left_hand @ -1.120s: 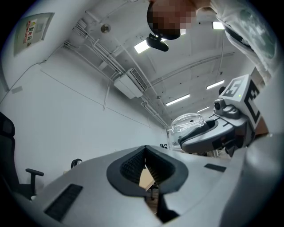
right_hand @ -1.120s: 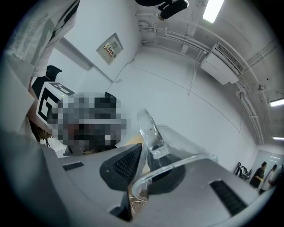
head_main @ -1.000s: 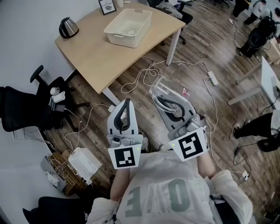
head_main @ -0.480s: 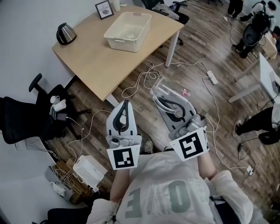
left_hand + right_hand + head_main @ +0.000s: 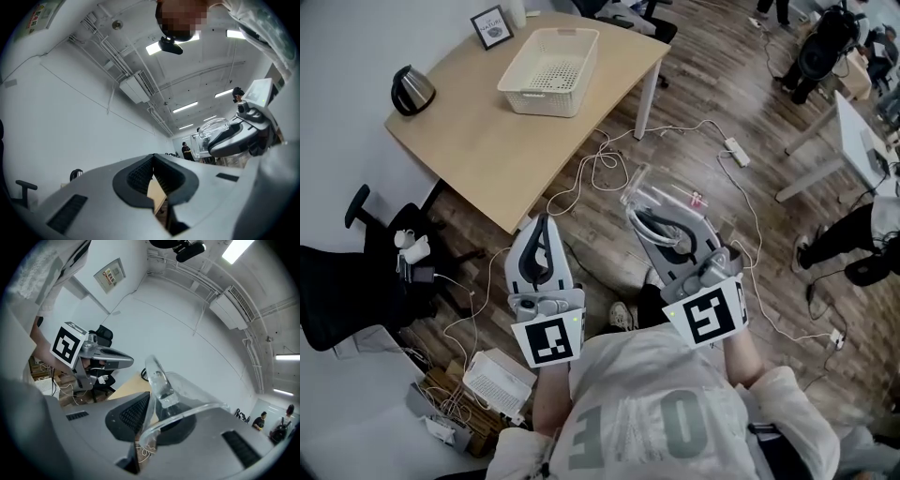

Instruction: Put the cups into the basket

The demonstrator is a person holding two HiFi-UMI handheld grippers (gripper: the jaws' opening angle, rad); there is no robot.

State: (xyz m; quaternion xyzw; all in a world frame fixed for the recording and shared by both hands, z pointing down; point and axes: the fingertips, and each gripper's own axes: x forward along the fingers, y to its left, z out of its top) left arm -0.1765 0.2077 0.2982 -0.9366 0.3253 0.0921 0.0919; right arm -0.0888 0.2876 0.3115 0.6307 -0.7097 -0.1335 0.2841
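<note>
Between the jaws of your right gripper (image 5: 149, 416), the clear cup (image 5: 187, 394) is pinched by its wall, well apart from the basket (image 5: 539, 94) on the worktop (image 5: 478, 141); your left gripper (image 5: 542, 225) jaws are pressed together.

One clear cup (image 5: 659, 191) in right gripper (image 5: 639, 212)

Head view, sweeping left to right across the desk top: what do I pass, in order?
kettle → picture frame → basket

Glossy clear cup (image 5: 652, 192), matt plastic basket (image 5: 546, 101), smooth wooden table (image 5: 478, 141).
</note>
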